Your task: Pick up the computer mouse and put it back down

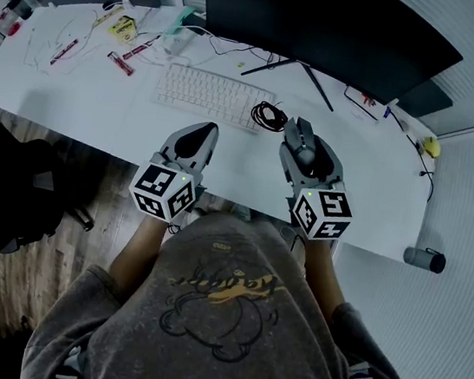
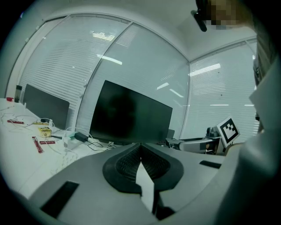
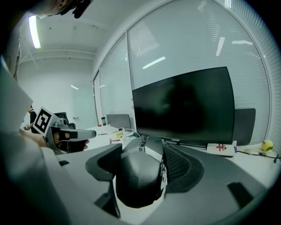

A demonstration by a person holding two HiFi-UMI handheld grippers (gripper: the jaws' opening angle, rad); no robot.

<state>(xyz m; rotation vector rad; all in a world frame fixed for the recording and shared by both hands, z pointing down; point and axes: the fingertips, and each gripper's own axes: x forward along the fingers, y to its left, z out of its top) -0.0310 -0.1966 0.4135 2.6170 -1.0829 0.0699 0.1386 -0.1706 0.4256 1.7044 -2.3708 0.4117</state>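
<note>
Light: cool and dim, a bluish cast lying over all three views. Source: a ceiling strip light [image 3: 33,31] glowing upper left in the right gripper view; further strips reflecting as pale streaks in the blinds [image 2: 109,59]. Brightest area: the white tabletop [image 1: 75,96] showing evenly lit; the wooden floor [image 1: 50,272] sinking into shadow. Distortion: fisheye bending straight lines, dark vignette closing in at the corners of both gripper views. Focus: left claw [image 2: 140,145] and right claw [image 3: 144,147] looming soft and blurred up close
</note>
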